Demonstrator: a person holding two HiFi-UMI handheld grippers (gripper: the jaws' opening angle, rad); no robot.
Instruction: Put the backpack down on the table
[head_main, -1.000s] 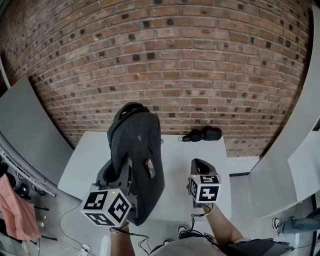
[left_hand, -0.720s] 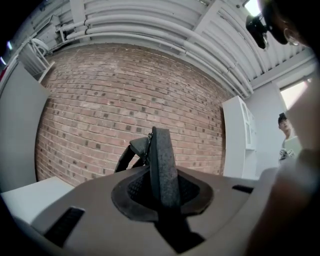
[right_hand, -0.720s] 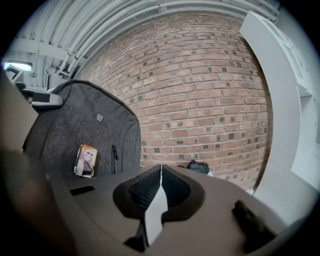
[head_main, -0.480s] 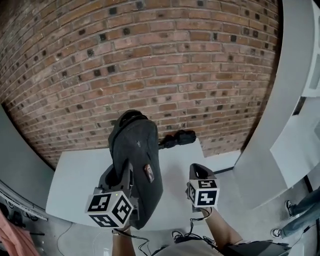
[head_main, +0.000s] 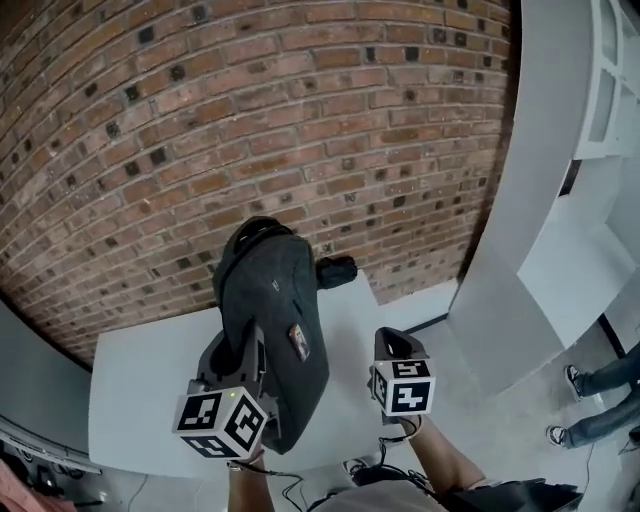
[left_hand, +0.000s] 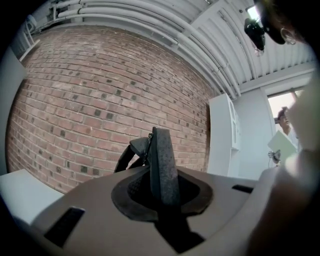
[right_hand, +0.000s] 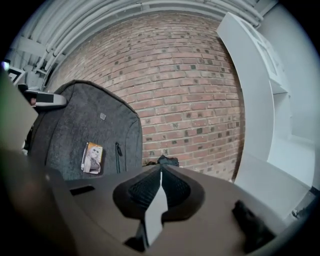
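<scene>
A dark grey backpack (head_main: 272, 310) with a small picture tag stands upright over the white table (head_main: 140, 380); I cannot tell whether its bottom rests on the table. My left gripper (head_main: 243, 352) is at its near side, shut on a black strap (left_hand: 162, 165) of the backpack, which runs between the pads. The right gripper (head_main: 396, 346) hovers to the right of the backpack, shut with nothing in it. In the right gripper view the backpack (right_hand: 85, 132) fills the left side, clear of that gripper (right_hand: 160, 172).
A black bundle (head_main: 335, 270) lies on the table's far right corner, by the brick wall (head_main: 250, 130). White partition panels (head_main: 520, 250) stand to the right. The grey floor (head_main: 520, 420) shows below the table's right end, and a person's legs (head_main: 600, 400) are at the far right.
Both grippers and the backpack have drifted toward the table's right end. The black bundle now sits just behind the backpack's top. The left grip on the strap is unchanged.
</scene>
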